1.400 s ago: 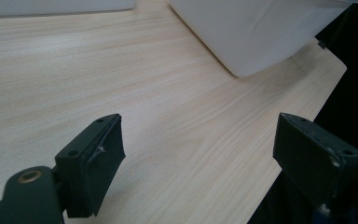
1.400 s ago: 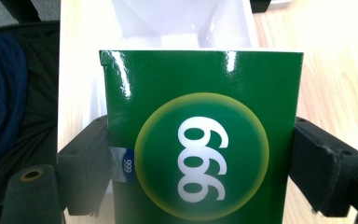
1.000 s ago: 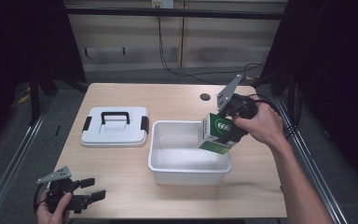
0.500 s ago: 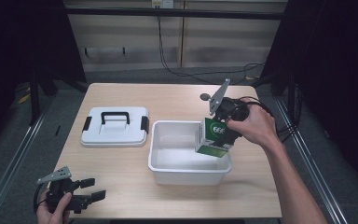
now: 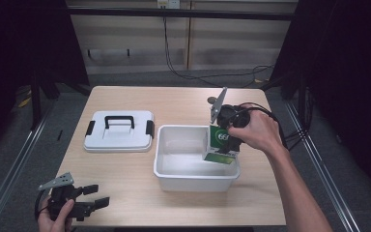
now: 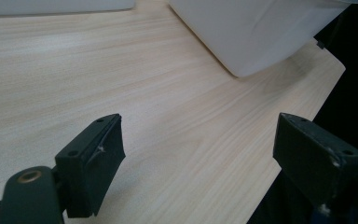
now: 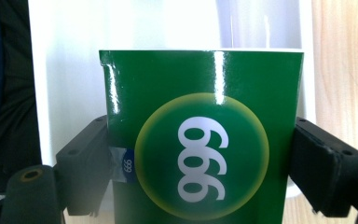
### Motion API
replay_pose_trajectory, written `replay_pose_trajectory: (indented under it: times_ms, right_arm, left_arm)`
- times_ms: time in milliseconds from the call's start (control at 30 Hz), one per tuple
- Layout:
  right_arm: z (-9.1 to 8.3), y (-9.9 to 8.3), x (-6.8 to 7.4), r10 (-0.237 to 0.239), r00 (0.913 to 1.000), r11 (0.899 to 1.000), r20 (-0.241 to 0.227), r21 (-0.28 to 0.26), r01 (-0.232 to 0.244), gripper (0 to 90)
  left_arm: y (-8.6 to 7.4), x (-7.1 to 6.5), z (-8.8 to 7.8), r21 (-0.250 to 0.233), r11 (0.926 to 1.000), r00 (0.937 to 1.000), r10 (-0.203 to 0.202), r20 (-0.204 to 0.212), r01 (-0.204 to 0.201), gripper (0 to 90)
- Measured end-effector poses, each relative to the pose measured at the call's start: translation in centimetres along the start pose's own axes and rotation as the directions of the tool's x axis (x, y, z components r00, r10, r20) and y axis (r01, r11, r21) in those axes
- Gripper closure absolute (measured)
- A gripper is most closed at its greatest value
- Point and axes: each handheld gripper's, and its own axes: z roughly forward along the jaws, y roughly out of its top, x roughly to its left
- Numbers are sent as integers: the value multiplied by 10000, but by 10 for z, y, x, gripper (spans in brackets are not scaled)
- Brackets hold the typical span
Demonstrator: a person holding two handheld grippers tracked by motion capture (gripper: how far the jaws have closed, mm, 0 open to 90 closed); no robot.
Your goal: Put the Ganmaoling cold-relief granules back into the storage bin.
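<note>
A green box (image 5: 221, 143) printed with a white "999" in a yellow-ringed circle hangs tilted inside the right end of the white plastic bin (image 5: 174, 179). My right gripper (image 5: 228, 129) is shut on the green box (image 7: 200, 140), one jaw pressed to each side. The white bin (image 7: 65, 70) lies behind it in the right gripper view. My left gripper (image 5: 96, 195) sits low at the table's front left corner, open and holding nothing. Between its fingertips (image 6: 98, 154) there is only bare wood.
A white lid with a black handle (image 5: 119, 129) lies flat left of the bin. The bin's corner (image 6: 261, 32) is ahead of the left gripper. A small dark round fitting (image 5: 213, 101) sits in the tabletop behind the right hand. Cables trail off the table's right side.
My right gripper has carried the green box leftward and down, from above the bin's right rim into the bin. The left gripper has stayed put.
</note>
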Motion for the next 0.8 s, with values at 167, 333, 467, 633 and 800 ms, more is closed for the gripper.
replay_pose_trajectory:
  times_ms: [167,333,467,633,800]
  right_arm:
    - [9,4,-1,-121,9999,9995,70,309,118,155]
    - [14,6,-2,-118,9999,9985,56,528,115,154]
    - [20,7,-3,-249,9997,9971,-8,720,249,154]
    - [30,12,-3,-287,9996,9927,-5,1168,286,153]
    - [37,14,-4,-376,9993,9901,-63,1351,381,151]
  left_arm:
    - [0,0,0,-52,10000,10000,-48,28,48,162]
    - [0,0,0,-2,10000,10000,7,20,-7,162]
    - [0,0,0,-7,10000,10000,9,12,-9,162]
    - [0,0,0,-45,10000,10000,-46,40,46,162]
    - [0,-1,0,-57,10000,10000,-18,22,18,162]
